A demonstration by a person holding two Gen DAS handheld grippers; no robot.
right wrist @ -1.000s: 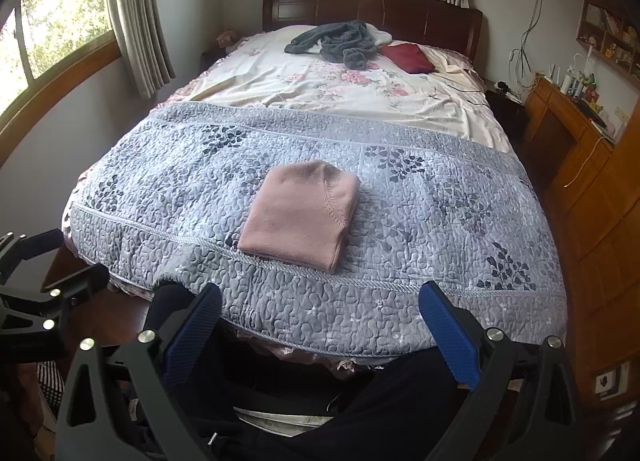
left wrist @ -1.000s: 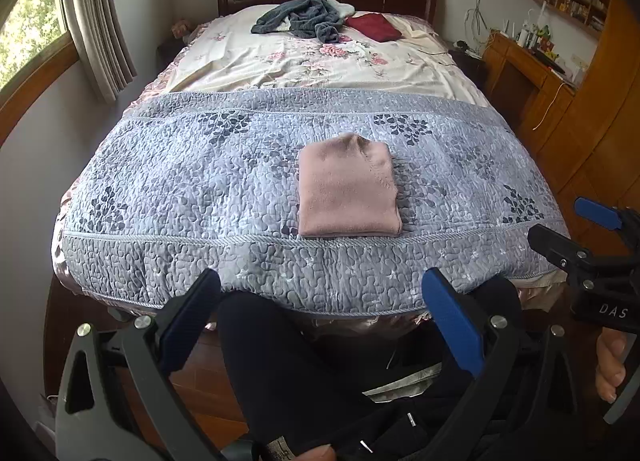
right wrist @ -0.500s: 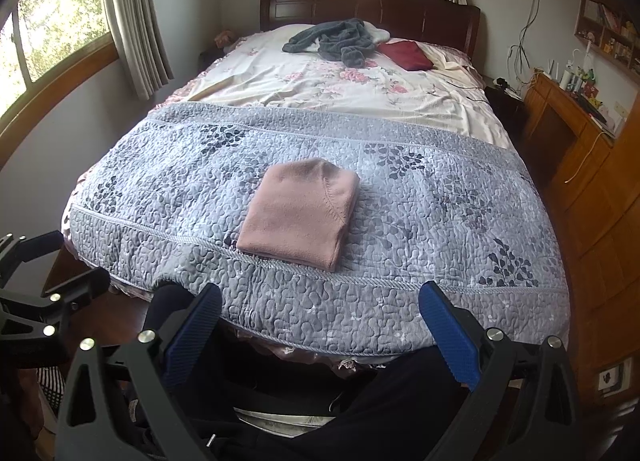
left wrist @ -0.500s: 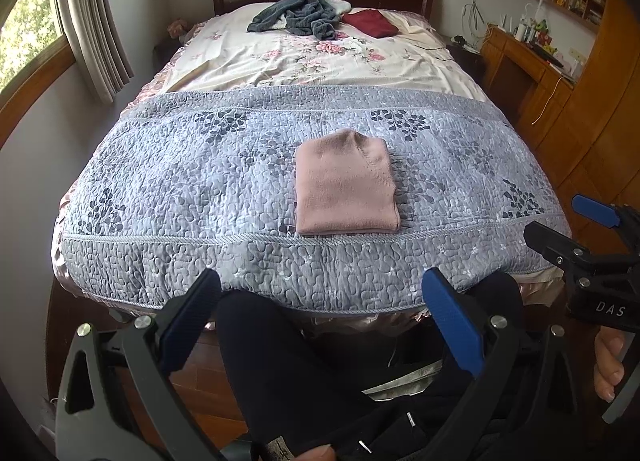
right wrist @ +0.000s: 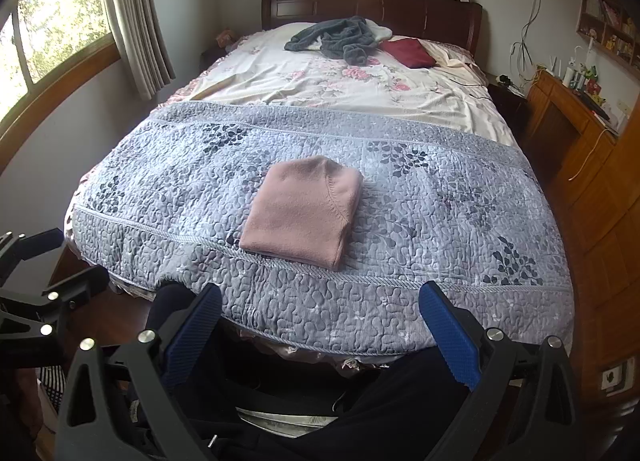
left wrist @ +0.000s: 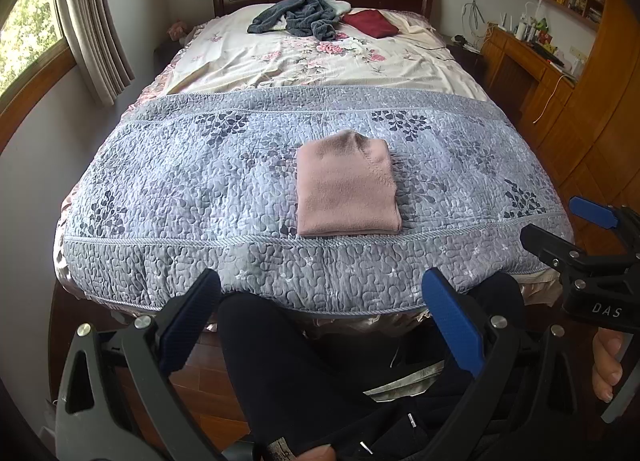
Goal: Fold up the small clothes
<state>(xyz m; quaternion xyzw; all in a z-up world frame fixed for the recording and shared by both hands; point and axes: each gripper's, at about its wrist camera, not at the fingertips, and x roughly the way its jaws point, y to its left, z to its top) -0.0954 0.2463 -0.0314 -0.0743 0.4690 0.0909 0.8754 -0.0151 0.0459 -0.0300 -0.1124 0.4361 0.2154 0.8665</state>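
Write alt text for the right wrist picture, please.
A folded pink sweater lies on a grey quilt at the foot of a bed. The right gripper hangs open and empty in front.

Each hand-held gripper, the left gripper (left wrist: 322, 321) and the right gripper (right wrist: 320, 325), has a black plastic frame with silver screws, two fingers with ribbed blue pads (left wrist: 454, 323), white letters "DAS" (left wrist: 606, 309), and the person wears black trousers (left wrist: 304, 373).
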